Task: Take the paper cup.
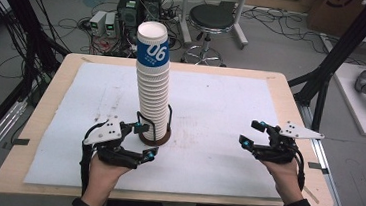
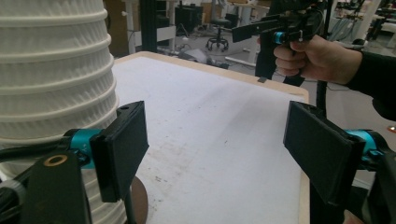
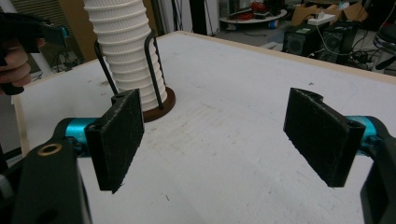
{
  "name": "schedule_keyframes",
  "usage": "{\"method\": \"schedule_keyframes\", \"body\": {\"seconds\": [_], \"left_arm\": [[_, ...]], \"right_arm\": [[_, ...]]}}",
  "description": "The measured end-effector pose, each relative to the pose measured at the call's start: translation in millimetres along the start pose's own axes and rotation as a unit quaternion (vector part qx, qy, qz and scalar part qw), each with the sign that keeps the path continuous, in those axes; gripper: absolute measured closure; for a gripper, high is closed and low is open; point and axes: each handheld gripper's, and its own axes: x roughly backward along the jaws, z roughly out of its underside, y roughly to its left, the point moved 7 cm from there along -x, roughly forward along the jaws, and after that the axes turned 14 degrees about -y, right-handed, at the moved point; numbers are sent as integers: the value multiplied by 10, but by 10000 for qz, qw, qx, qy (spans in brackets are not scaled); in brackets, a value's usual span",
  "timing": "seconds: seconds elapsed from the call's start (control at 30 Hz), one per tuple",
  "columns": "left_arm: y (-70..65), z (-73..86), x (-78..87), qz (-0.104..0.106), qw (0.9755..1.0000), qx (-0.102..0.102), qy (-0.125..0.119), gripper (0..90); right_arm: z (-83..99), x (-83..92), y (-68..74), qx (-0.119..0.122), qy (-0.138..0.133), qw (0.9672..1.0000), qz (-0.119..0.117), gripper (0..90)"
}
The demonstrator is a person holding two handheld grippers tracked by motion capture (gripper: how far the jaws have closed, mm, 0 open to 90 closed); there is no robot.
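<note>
My left claw (image 1: 143, 140) was open with nothing in it, just beside the tall stack of paper cups (image 1: 152, 88) in its wire holder (image 1: 154, 130) mid-surface. My right claw (image 1: 250, 133) was open too, well apart. I thought I should go slow and squeeze one cup softly, so the stack would not tip.

Even, soft indoor light; faint shadows, slight blur, no glare.

A wooden table (image 1: 45, 102) carries a white mat (image 1: 220, 116) bearing a cup stack (image 1: 153, 88).
</note>
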Motion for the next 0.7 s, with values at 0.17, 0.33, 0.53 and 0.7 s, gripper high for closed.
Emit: {"method": "schedule_keyframes", "body": {"seconds": [0.17,0.33,0.53,0.7], "left_arm": [[9,-26,21,-47,10000,8,-28,200],[27,-49,53,-147,9999,55,-5,176],[78,-201,69,-251,9996,122,-45,130],[113,-320,89,-340,9993,68,-104,109]], "right_arm": [[25,-25,4,27,73,10000,-58,207],[1,-10,12,50,62,10000,-42,206],[-5,7,16,65,59,10000,-13,207],[-3,17,11,67,68,10000,14,207]]}}
